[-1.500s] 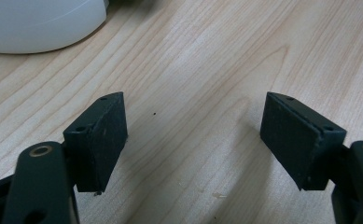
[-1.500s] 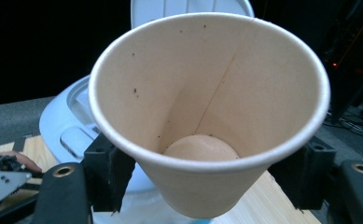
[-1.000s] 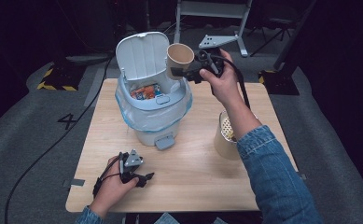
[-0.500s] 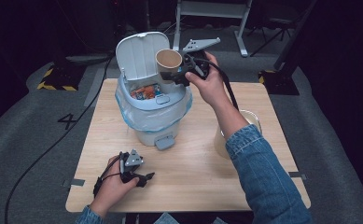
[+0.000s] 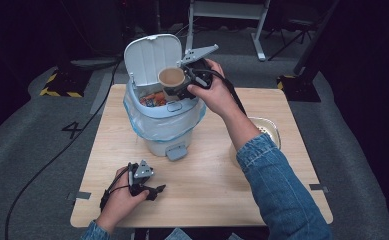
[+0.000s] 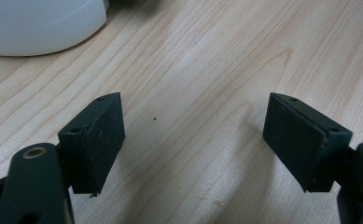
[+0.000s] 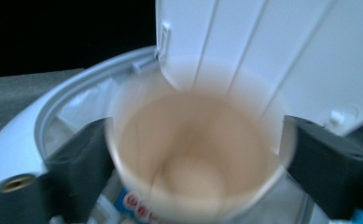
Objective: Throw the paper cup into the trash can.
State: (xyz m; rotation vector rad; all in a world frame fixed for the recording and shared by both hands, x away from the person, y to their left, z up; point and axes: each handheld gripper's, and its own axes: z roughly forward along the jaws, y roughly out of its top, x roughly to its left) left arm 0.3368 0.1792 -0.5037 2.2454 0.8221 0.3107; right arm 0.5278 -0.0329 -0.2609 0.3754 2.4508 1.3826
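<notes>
Your right hand-held gripper (image 5: 178, 86) has just been opening, its jaws now spread either side of the cup (image 5: 172, 79), which sits mouth toward you directly over the open bin (image 5: 164, 117), while your left hand-held gripper (image 5: 154, 190) rests open on the surface (image 5: 217, 175).

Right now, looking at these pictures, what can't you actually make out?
- Right gripper view: the paper cup between the right tongs, whose jaws have just been opening, is smeared by motion blur.
- High view: the wrappers in the bin are too small to read and partly behind the cup.
- High view: the pale container is mostly hidden by the denim sleeve.
- Left gripper view: the bin is cut off by the top edge.
</notes>
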